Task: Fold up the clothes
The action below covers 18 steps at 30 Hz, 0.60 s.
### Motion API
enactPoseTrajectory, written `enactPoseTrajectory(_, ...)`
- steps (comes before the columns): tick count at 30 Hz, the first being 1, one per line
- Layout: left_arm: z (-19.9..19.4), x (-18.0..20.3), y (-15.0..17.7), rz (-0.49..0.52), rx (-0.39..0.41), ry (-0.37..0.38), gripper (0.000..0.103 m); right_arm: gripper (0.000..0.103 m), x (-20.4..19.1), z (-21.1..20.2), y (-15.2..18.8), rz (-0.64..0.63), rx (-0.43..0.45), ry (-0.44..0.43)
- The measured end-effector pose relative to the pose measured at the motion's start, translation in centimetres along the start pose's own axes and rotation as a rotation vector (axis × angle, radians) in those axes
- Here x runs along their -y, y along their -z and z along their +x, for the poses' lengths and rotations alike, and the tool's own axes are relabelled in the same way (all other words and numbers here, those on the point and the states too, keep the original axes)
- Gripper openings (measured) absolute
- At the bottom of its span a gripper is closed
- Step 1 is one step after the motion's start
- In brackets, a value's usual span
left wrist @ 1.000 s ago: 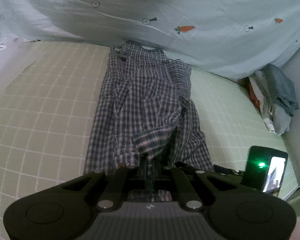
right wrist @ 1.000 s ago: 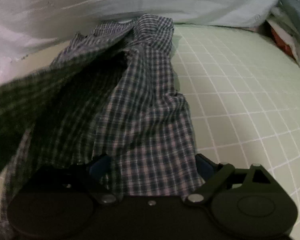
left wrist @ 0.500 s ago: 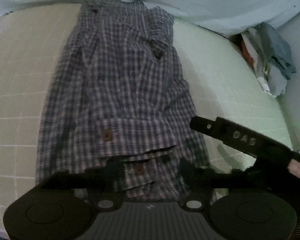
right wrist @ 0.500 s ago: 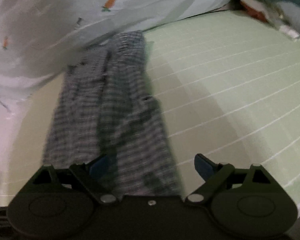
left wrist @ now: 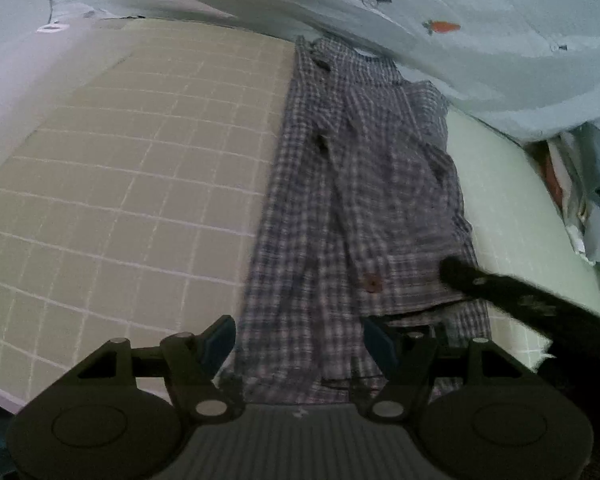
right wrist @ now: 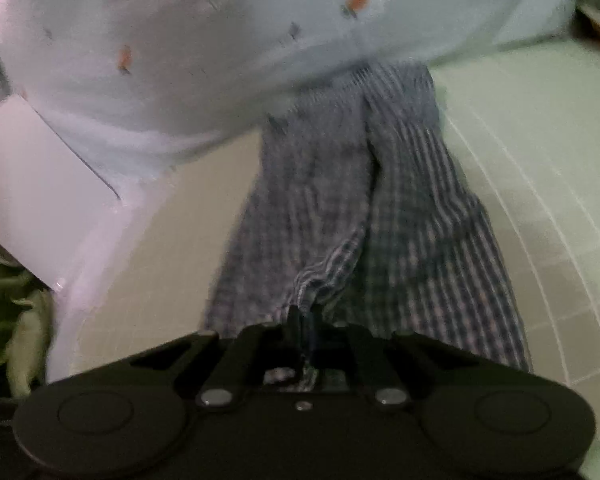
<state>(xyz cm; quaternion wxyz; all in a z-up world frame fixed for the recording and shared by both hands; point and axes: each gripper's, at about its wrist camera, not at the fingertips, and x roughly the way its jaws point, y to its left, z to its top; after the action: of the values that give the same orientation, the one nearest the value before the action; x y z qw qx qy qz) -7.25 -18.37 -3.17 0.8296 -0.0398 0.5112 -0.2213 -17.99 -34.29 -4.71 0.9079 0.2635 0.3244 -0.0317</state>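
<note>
Two grippers work on one checked shirt (left wrist: 364,208), which lies long and narrow on the green squared bed cover (left wrist: 112,200), its collar end tucked against the pale carrot-print blanket (left wrist: 440,20). The right gripper (right wrist: 303,320) has just been closing and now pinches a bunched bit of the shirt's near hem — probably to lift that end and fold it up toward the collar. The left gripper (left wrist: 300,338) hangs loose and open over the same hem, holding nothing. The cloth looks thin, soft and wrinkly — with a brown button (left wrist: 372,282).
</note>
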Motion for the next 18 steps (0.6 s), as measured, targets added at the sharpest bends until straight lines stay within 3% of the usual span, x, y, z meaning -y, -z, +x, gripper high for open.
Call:
enactPoseTrajectory(4, -0.5, -1.0, 0.1, 0.035, 0.009, 0.013, 0.072, 0.003, -1.5, -5.2, -0.2, 0.042, 0.147, -0.055)
enactPoseTrajectory(6, -0.5, -1.5, 0.3, 0.052, 0.002, 0.023, 0.072, 0.003, -1.2, -7.1, 0.5, 0.071, 0.186, -0.031)
enactPoseTrajectory(7, -0.3, -1.7, 0.4, 0.058, -0.006, 0.025, 0.072, 0.003, -0.6, -7.3, 1.2, 0.09, 0.177, 0.004)
enactPoseTrajectory(10, 0.3, -2.2, 0.8, 0.073, -0.036, 0.025, 0.072, 0.003, 2.1, -5.2, 3.7, 0.159, 0.045, 0.156)
enactPoseTrajectory(12, 0.7, -2.3, 1.2, 0.09, -0.055, 0.015, 0.072, 0.006, 3.6, -4.8, 5.2, 0.238, 0.012, 0.209)
enactPoseTrajectory(14, 0.9, -2.3, 1.6, 0.113, -0.074, 0.006, 0.074, 0.015, 3.2, -5.4, 5.6, 0.219, 0.018, 0.253)
enactPoseTrajectory(15, 1.0, -2.3, 1.8, 0.122, -0.084, 0.002, 0.074, 0.027, 2.9, -5.6, 5.6, 0.202, 0.024, 0.267)
enactPoseTrajectory(16, 1.2, -2.3, 1.9, 0.128, -0.096, 0.003, 0.074, 0.045, 2.7, -5.7, 5.7, 0.189, 0.029, 0.281)
enactPoseTrajectory(18, 1.5, -2.1, 2.1, 0.139, -0.121, 0.009, 0.074, 0.057, 2.7, -5.9, 5.7, 0.184, 0.03, 0.306)
